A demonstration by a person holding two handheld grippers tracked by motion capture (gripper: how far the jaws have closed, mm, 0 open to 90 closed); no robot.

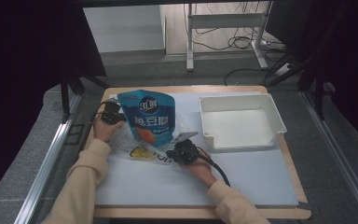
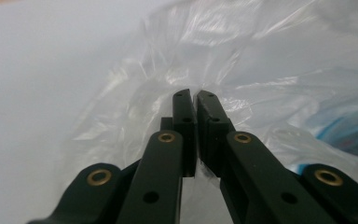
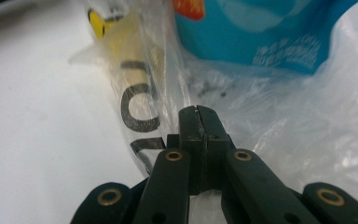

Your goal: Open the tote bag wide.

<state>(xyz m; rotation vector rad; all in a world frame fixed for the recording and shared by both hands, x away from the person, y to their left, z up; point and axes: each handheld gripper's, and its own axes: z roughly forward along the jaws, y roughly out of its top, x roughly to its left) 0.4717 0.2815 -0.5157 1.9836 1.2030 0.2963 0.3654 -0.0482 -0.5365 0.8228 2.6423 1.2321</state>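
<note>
Both tools (image 2: 195, 95) (image 3: 198, 112) pinch crinkled clear plastic bag (image 3: 279, 116) around the glossy blue pouch (image 1: 150, 116).

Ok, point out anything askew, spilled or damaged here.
Nothing spilled or torn. The blue pouch stands half out of the clear bag, leaning a little. Both grippers, left and right, pinch the bag's film. The white tray sits level, nothing in it.

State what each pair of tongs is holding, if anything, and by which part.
Both hold the clear plastic bag around the blue pouch. The right tongs pinch its film near the printed edge; the left tongs pinch the film on the other side.
</note>
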